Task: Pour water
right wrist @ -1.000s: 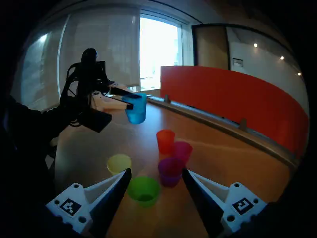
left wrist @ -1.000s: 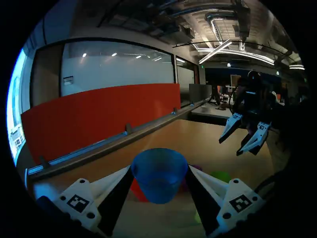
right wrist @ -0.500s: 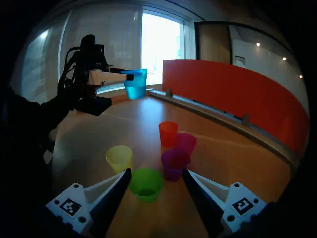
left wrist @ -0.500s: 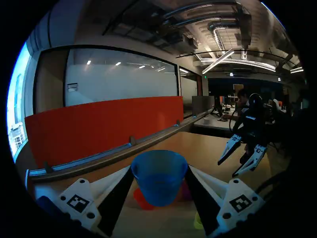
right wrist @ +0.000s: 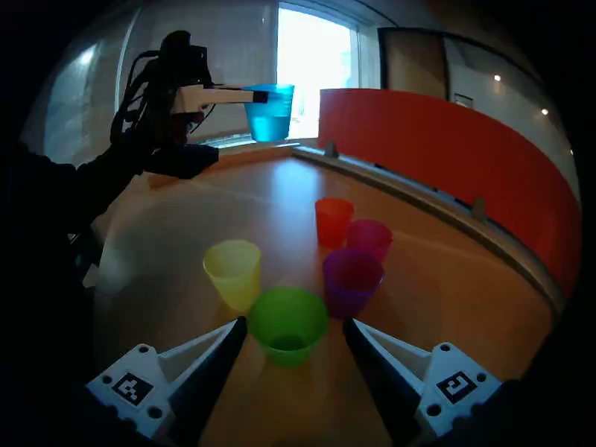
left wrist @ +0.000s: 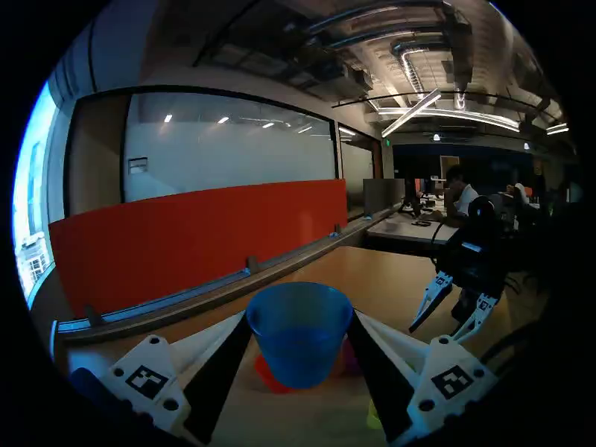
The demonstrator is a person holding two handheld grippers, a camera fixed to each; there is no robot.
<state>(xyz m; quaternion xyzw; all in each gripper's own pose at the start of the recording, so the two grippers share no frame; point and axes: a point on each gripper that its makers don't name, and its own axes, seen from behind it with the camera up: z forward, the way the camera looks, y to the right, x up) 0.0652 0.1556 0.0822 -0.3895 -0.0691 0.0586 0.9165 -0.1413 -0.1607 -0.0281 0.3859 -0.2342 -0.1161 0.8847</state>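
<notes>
Markings: square black-and-white coded tags [left wrist: 147,381] sit on the white base of each finger, showing blocky patterns.
Left gripper [left wrist: 298,320]: closed part-way, with both dark fingers pressed against opposite sides of the blue cup [left wrist: 299,339], just under its rim.
Blue cup: upright and translucent, its lower part a deeper blue. In the right gripper view it is held high above the table [right wrist: 186,216], off to the far left of the cluster of cups and in front of a bright window.
Holder: a dark-sleeved arm [right wrist: 112,179] carries the left gripper in the right gripper view.
Right gripper [right wrist: 293,324]: spread wide and gripping nothing. The green cup [right wrist: 288,328] stands on the table between its fingertips; whether either tip touches the cup cannot be told.
Right gripper from afar: in the left gripper view it hangs at the right over the table, pointing down with its two fingers apart.
Other cups: a yellow cup [right wrist: 233,272] stands just left of and behind the green one. A purple cup [right wrist: 352,279] stands just to the right, with a pink cup [right wrist: 369,238] and an orange-red cup [right wrist: 333,221] close behind it — all upright.
Backdrop: a long red partition [right wrist: 462,164] runs along the table's far edge.
</notes>
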